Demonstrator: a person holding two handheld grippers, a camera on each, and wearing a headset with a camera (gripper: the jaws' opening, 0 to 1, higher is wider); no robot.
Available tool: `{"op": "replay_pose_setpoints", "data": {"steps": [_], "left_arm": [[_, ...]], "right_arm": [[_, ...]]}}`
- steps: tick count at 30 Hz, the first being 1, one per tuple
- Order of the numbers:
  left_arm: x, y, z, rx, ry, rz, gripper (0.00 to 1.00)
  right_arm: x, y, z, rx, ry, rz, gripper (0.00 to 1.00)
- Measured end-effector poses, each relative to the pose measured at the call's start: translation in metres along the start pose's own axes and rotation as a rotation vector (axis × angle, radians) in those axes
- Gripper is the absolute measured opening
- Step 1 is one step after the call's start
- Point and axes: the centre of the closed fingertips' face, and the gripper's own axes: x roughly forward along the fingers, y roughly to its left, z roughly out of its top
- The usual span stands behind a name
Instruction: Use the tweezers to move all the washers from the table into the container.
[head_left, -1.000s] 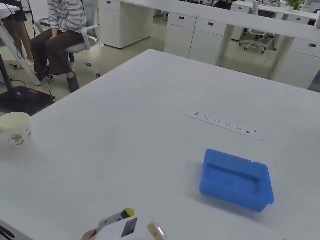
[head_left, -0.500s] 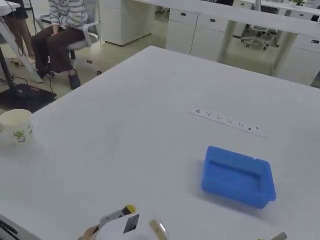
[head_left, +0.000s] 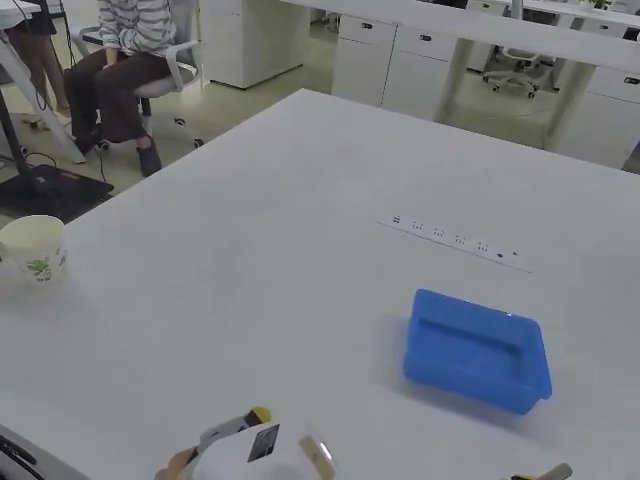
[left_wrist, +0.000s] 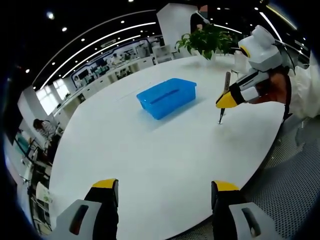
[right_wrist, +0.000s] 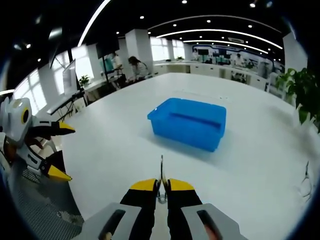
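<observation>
My right tool is clamped on the slim metal tweezers, left tool spread apart; I'd keep the tips low over the white counter, steady, near the blue plastic container.

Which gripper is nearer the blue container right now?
Right. The right gripper, holding tweezers, faces the blue container just ahead; the left gripper sits farther back.

Your white table carries: blue container right of centre; power strip beyond it, apart; paper cup near left edge.
</observation>
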Motion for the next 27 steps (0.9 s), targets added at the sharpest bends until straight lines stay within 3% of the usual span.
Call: {"op": "replay_pose_setpoints", "data": {"steps": [27], "left_arm": [[0.0006,-0.0008,-0.0027,0.006,0.015,-0.002,0.77]], "right_arm": [[0.0,-0.0029,-0.0006,-0.006,-0.01,-0.025,0.04]]}}
